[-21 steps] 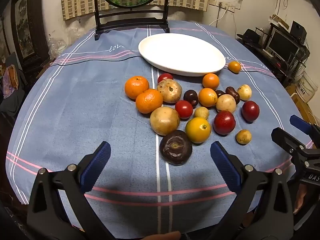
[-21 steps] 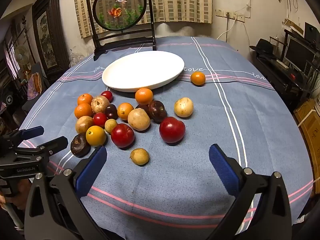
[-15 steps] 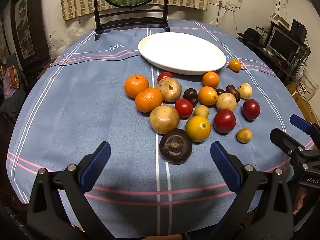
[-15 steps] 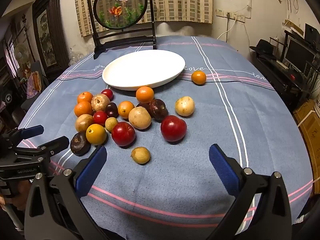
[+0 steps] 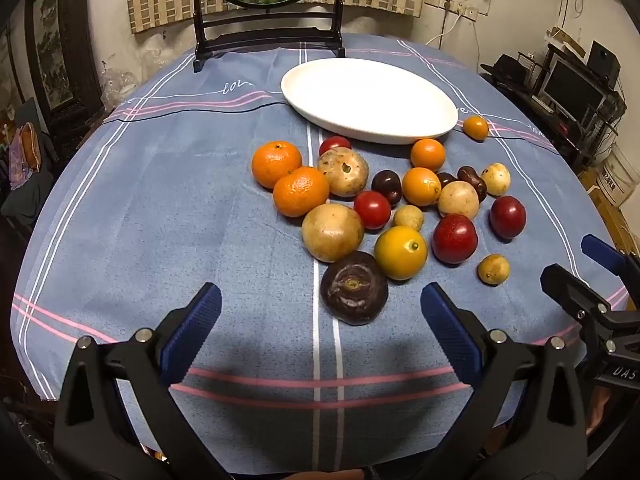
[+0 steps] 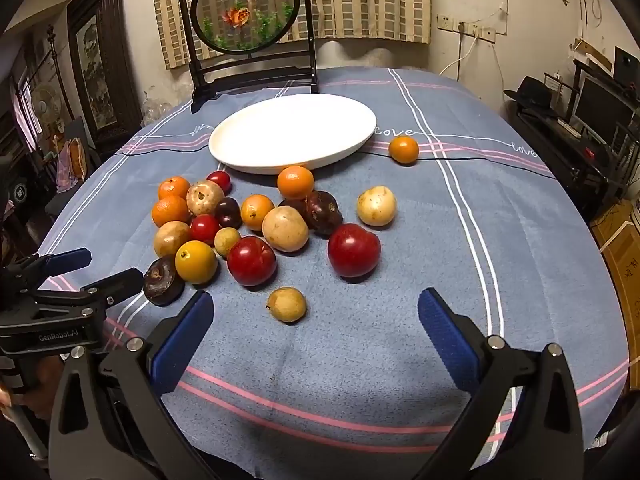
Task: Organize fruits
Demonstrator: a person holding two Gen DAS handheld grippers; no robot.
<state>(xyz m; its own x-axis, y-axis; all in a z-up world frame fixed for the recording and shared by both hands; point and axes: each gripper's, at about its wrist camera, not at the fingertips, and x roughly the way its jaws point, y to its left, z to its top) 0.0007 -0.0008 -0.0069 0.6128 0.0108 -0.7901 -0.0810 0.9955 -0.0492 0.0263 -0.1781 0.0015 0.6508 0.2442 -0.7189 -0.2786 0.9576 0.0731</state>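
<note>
so far nothing has been sorted: the white oval plate (image 5: 368, 100) sits bare toward the far edge of the round table's blue striped cloth (image 5: 160, 200), and every fruit lies loose on the cloth in front of it, which suggests the plate is meant to receive them

both tongs hover over the near edge with nothing between their pads. the left gripper (image 5: 316, 320) has its jaws spread wide, and the wrinkled dark purple fruit (image 5: 354, 287) lies just ahead of the gap, a little right of centre, so it looks like the likely first pick on that side. behind it, and seemingly touching it, sit a big tan fruit (image 5: 333, 232) and a yellow-orange one (image 5: 401, 253); closing there could nudge those neighbours

the right gripper (image 6: 316, 324) is equally wide apart, lined up roughly on the small tan fruit (image 6: 286, 304), which lies alone nearest the near edge, apart from the heap, an easy piece to take cleanly. two red plums (image 6: 354, 249) sit beyond it

one small orange fruit (image 6: 404, 149) rests by itself beside the plate's right rim, well away from the cluster. two mandarins (image 5: 301, 191) press together at the heap's left side

a dark wooden stand with a round goldfish panel (image 6: 245, 12) stands at the far edge behind the plate
</note>
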